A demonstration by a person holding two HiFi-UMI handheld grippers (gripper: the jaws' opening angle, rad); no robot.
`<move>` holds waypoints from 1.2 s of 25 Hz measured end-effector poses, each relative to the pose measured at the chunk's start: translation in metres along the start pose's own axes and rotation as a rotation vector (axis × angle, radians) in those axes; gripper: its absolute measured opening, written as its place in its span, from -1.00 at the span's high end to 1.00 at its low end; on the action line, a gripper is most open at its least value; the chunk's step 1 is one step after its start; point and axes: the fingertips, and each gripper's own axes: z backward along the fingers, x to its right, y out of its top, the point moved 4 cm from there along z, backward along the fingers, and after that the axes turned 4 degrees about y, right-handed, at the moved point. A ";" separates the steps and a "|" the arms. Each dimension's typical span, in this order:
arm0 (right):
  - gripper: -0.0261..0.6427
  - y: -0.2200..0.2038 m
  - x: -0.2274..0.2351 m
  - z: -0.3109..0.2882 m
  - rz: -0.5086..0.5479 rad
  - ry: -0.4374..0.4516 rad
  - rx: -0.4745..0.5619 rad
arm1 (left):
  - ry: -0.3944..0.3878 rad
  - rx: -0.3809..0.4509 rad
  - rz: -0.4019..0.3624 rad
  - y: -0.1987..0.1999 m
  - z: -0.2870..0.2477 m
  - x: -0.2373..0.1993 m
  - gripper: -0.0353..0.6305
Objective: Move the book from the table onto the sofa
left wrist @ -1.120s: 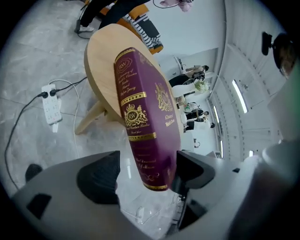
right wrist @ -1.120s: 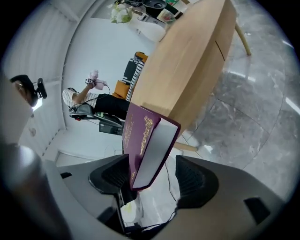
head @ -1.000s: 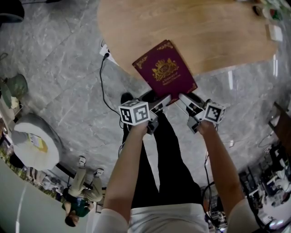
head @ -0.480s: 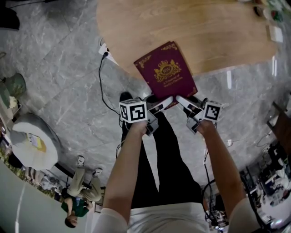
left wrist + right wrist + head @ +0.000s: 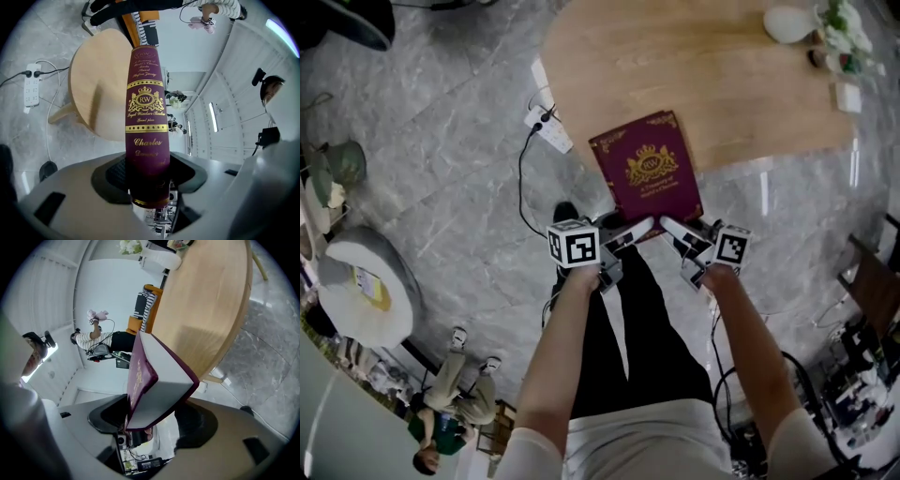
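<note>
Just above the table's (image 5: 722,75) near edge, lifting the book (image 5: 649,173), pinched at its near end by the left gripper (image 5: 630,232), just closing onto the spine, and by the right gripper (image 5: 675,228), clamped on the page-side corner. Next, probably, turn toward the sofa, unseen here, holding both 2 grips firm and level.

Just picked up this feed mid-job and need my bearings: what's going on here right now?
A person holds a gripper in each hand, and both are clamped on a maroon hardcover book. The left gripper has the spine at the near edge, its jaws having just been closing on it. The right gripper grips the other near corner. The book hangs over the edge of the round wooden table, apparently just clear of it. It is not on the sofa yet.
</note>
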 end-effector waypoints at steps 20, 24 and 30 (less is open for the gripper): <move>0.08 -0.031 -0.311 -0.034 0.268 0.271 -0.215 | -0.075 0.381 -0.146 0.021 0.202 0.247 0.22; 0.08 -0.067 -0.360 -0.073 0.296 0.293 -0.298 | -0.091 0.454 -0.141 0.019 0.271 0.261 0.22; 0.10 -0.093 -0.401 -0.101 0.319 0.342 -0.397 | -0.068 0.510 -0.177 0.018 0.322 0.278 0.22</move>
